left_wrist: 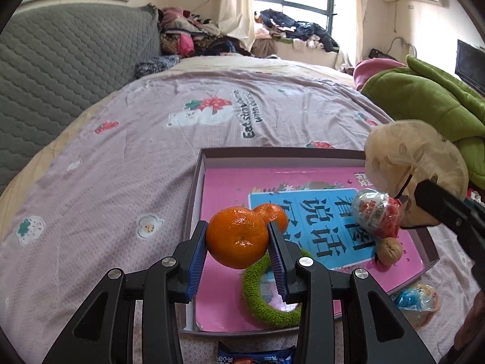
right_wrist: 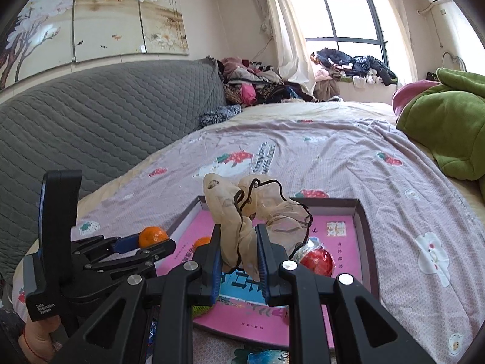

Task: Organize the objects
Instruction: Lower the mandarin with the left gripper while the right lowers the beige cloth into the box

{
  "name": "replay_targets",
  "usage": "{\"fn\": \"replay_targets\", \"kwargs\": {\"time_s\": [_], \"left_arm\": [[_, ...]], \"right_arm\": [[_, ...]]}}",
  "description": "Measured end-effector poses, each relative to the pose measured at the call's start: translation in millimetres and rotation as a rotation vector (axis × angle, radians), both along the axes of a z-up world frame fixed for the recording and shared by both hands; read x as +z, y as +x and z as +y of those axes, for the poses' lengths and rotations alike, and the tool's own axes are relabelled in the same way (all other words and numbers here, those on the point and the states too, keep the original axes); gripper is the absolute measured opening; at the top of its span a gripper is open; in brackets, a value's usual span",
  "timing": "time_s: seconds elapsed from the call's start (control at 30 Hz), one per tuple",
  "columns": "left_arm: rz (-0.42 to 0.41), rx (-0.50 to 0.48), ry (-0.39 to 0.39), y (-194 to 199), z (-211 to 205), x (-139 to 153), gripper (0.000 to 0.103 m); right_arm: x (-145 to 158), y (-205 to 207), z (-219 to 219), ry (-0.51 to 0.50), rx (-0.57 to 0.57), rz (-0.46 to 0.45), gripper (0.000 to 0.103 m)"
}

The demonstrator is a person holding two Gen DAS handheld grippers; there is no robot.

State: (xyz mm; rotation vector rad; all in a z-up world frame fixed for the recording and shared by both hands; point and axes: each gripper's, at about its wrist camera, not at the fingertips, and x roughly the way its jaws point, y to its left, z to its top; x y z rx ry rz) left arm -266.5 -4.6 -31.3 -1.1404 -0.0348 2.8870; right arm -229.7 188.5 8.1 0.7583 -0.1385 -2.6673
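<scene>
1. Tangerine [left_wrist: 238,236] is pinched between the blue pads of the left tool [left_wrist: 239,244], held in the air above the near-left corner of the shallow box [left_wrist: 194,200].
2. Key relation: the box floor lies straight below and slightly ahead of the fruit, so the drop looks like a short move down and forward. The tangerine is round, so there is no long axis to align.
3. A second tangerine [left_wrist: 272,214] sits in the box just behind the held one; a green fuzzy ring [left_wrist: 257,297] lies under the tool's right finger. Free pink floor is left of both.
4. Right tool [right_wrist: 239,254] is pressed together on a beige drawstring pouch [right_wrist: 257,206], which bunches up above the fingers and hangs over the box's middle.
5. Under the pouch, inside the box: red wrapped snack [right_wrist: 316,261]; walnut [left_wrist: 389,250] near the right wall.
6. The left tool is nearer the left wall, the right nearer the centre, so their paths look separate.
7. The box rests on the bed [left_wrist: 121,157]; a blue wrapped toy [left_wrist: 416,300] lies outside it on the quilt.
</scene>
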Motion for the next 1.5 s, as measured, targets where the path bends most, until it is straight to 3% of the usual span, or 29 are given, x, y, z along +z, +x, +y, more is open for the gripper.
{"fn": "replay_targets", "kwargs": {"time_s": [0.7, 1.5], "left_arm": [[-0.117, -0.02, 0.011, -13, 3, -34, 0.04], [-0.136, -0.035, -0.013, -11, 8, -38, 0.041]], "right_arm": [[-51, -24, -33, 0.182, 0.022, -0.153, 0.022], [-67, -26, -32, 0.174, 0.047, -0.227, 0.022]]}}
